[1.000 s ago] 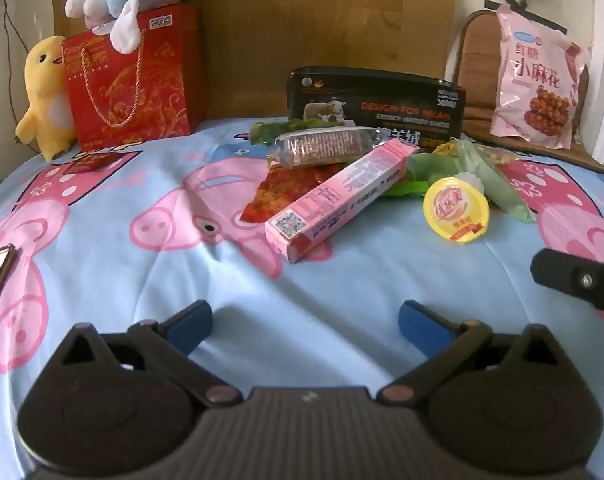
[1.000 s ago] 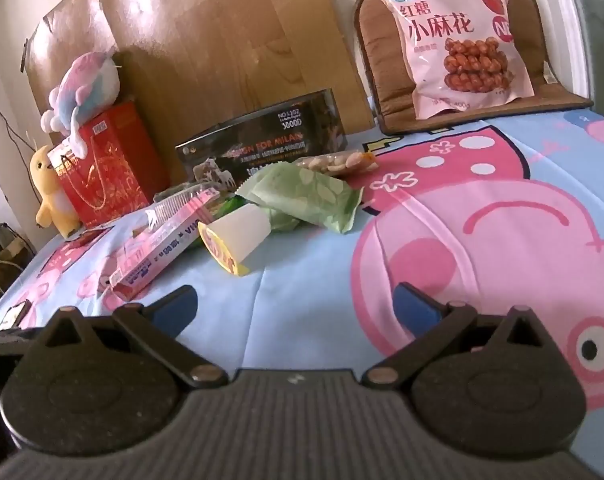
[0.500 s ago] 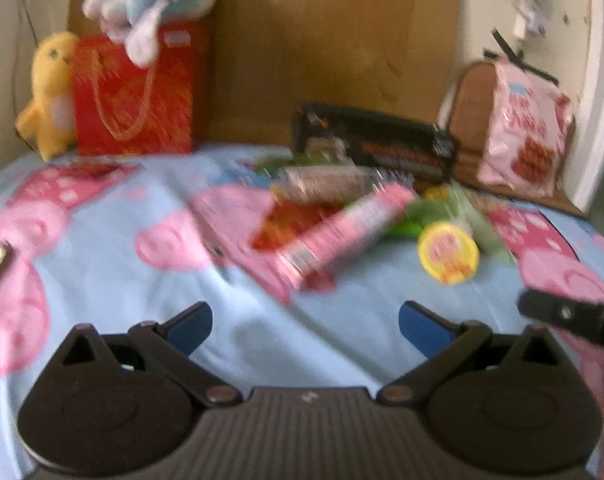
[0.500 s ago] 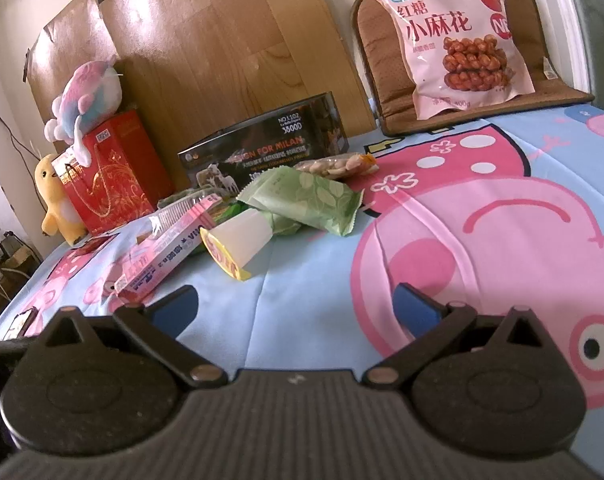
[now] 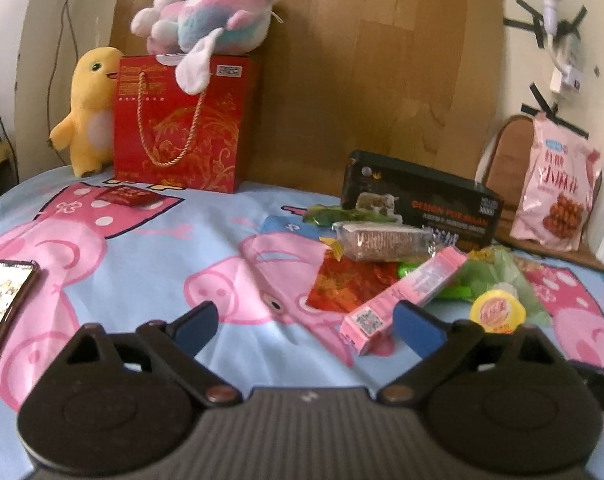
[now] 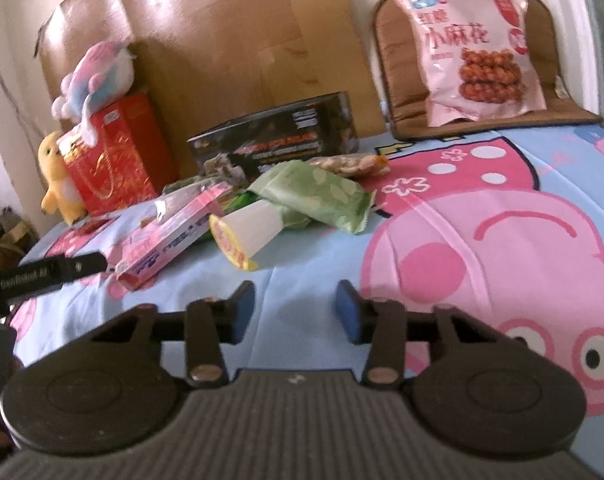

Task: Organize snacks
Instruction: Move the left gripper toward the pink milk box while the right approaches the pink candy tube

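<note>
Both grippers hover over the snack pile on the cartoon-pig bedsheet (image 5: 150, 240).
The left gripper (image 5: 302, 322) is spread wide and narrowing slightly; the right gripper (image 6: 296, 312) is closing; both are empty. The pink snack box (image 5: 406, 294), jelly cup (image 6: 248, 232) and green packet (image 6: 318, 196) lie mid-bed, toward the headboard edge, before the black box (image 5: 422, 206).

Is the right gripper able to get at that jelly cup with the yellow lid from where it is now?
Probably yes. The jelly cup lies on its side just ahead-left of the right gripper, with only bare sheet between. Its empty jaws are closing, so they'd likely need reopening.
</note>
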A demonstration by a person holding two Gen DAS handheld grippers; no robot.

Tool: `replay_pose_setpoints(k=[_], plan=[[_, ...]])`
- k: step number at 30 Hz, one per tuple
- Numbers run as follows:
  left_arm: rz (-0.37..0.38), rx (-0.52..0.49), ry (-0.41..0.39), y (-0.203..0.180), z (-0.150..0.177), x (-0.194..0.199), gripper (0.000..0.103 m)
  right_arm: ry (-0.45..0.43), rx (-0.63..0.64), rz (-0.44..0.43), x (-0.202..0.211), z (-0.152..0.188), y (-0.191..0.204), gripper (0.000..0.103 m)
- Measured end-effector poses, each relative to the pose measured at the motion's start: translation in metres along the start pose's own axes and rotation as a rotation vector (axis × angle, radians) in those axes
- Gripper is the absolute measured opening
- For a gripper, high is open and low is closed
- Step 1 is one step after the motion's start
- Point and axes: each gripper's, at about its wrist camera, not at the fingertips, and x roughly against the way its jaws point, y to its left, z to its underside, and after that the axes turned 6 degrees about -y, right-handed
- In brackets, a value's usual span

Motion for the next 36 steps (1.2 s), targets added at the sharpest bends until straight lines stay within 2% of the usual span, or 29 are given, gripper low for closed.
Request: replay_pose_setpoints(k=[3, 12, 14, 15, 17, 19, 24, 28, 33, 36], plan=[[0.013, 0.017, -0.017, 0.003, 0.000, 0.003, 0.097, 0.021, 0.024, -0.034, -0.007, -0.003, 0.006, 0.031], [0.023, 0.050, 0.008, 0.010, -0.001, -0.001, 0.097, 0.086, 0.092, -0.154, -0.037, -0.017, 0.029, 0.030], [0.024, 0.057, 0.022, 0.012, -0.001, -0.003, 0.096, 0.089, 0.128, -0.152, -0.045, -0.020, 0.034, 0.030], [0.025, 0.059, 0.030, 0.012, -0.002, -0.004, 0.095, 0.083, 0.138, -0.142, -0.049, -0.022, 0.034, 0.026], [0.029, 0.059, 0.043, 0.012, -0.001, -0.006, 0.094, 0.091, 0.117, -0.110, -0.058, -0.028, 0.030, 0.025], [0.034, 0.058, 0.050, 0.012, -0.001, -0.007, 0.092, 0.103, 0.077, -0.137, -0.061, -0.033, 0.028, 0.025], [0.053, 0.060, 0.067, 0.012, -0.002, -0.010, 0.087, 0.021, 0.146, -0.188, -0.052, -0.047, 0.042, 0.026], [0.070, 0.069, 0.077, 0.013, -0.001, -0.011, 0.084, -0.004, 0.163, -0.163, -0.066, -0.065, 0.044, 0.026], [0.094, 0.086, 0.082, 0.015, -0.001, -0.012, 0.082, 0.053, 0.224, -0.127, -0.097, -0.071, 0.051, 0.031], [0.104, 0.104, 0.082, 0.017, -0.002, -0.012, 0.082, 0.125, 0.236, -0.114, -0.114, -0.066, 0.052, 0.031]])
